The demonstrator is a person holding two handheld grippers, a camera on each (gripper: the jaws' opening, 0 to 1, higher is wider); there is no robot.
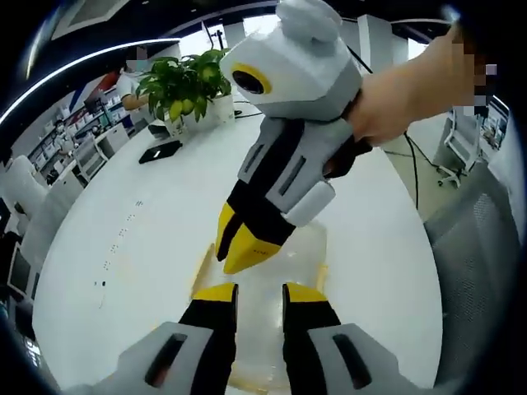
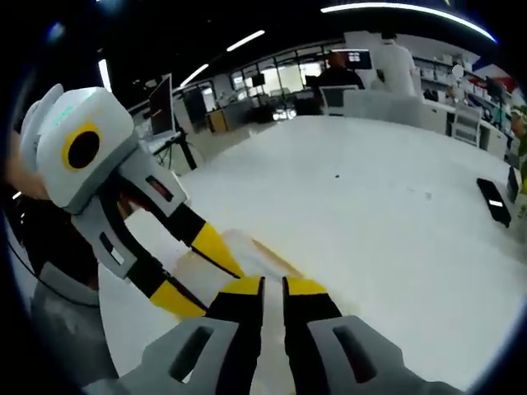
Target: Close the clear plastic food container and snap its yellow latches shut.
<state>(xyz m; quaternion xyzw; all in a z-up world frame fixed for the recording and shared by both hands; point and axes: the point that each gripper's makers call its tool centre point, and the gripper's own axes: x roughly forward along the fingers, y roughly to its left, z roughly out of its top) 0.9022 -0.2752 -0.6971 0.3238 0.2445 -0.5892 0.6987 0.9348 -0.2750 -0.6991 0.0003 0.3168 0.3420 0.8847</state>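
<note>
Two claws converge on the clear container [image 1: 284,263], which lies on the white surface [image 1: 123,239] directly beneath both. Left claw [image 1: 259,290]: jaws slightly parted, gripping nothing. Right claw [image 2: 273,284]: jaws nearly together, empty. Risk: crowded claws may collide or push the light container sideways, so a yellow latch [image 1: 201,271] misses its catch. Contents cannot be determined.

The container [image 1: 284,263] is clear, glossy plastic with yellow plastic edging. It sits on a smooth, white, faintly shiny worktop [image 1: 148,239]. Both grippers have smooth grey-white plastic shells and matt yellow-tipped fingers [image 1: 247,251].
</note>
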